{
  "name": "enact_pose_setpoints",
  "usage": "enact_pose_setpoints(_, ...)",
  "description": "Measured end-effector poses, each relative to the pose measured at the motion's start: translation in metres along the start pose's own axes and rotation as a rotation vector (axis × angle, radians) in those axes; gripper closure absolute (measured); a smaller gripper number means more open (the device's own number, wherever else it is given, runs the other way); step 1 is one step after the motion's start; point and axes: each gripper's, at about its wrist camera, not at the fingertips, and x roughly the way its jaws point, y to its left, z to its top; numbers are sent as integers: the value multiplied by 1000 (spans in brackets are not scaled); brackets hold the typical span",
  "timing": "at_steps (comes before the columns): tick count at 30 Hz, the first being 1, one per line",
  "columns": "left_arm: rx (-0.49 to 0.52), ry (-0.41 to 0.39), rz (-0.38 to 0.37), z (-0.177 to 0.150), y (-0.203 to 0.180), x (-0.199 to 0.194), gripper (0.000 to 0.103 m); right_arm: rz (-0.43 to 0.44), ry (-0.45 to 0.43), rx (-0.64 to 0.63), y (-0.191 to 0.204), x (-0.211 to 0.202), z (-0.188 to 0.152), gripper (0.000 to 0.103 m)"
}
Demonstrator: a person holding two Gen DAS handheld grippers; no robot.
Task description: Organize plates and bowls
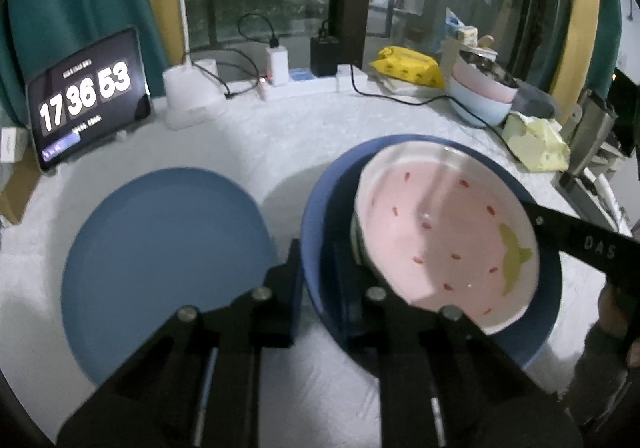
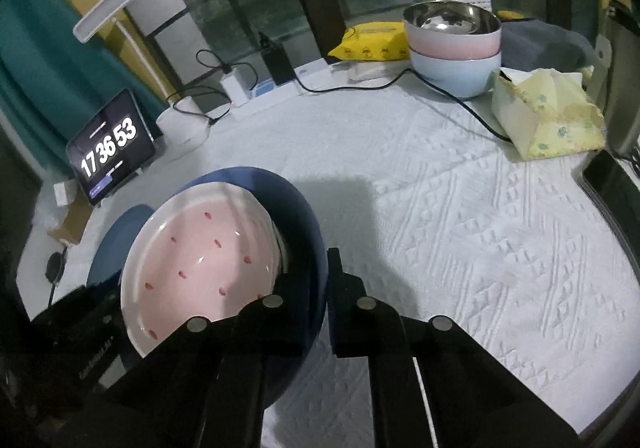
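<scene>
A dark blue plate [image 1: 532, 332] carries a pink strawberry-print plate [image 1: 444, 232], with a steel rim showing under the pink one. My left gripper [image 1: 316, 272] is shut on the dark blue plate's left rim. My right gripper [image 2: 322, 284] is shut on the right rim of the same plate [image 2: 304, 215], with the pink plate [image 2: 200, 260] inside it. The stack is tilted and held between both grippers. A lighter blue plate [image 1: 168, 260] lies flat on the table to the left. Stacked bowls [image 2: 456, 47], steel in pink in pale blue, stand at the back right.
A tablet clock [image 1: 86, 95] leans at the back left. A power strip with chargers and cables [image 1: 280, 75] runs along the window. A yellow wipes pack [image 1: 408, 65] and a pale yellow tissue pack [image 2: 548, 115] lie at the right. A white textured cloth [image 2: 460, 228] covers the table.
</scene>
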Motion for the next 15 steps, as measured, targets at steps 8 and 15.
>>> enact_pose_setpoints(8, -9, 2, -21, 0, 2, -2, 91, 1, -13, 20, 0, -4, -2, 96)
enact_pose_setpoints(15, -14, 12, -36, -2, 0, -5, 91, -2, -15, 29, 0, -11, -4, 96)
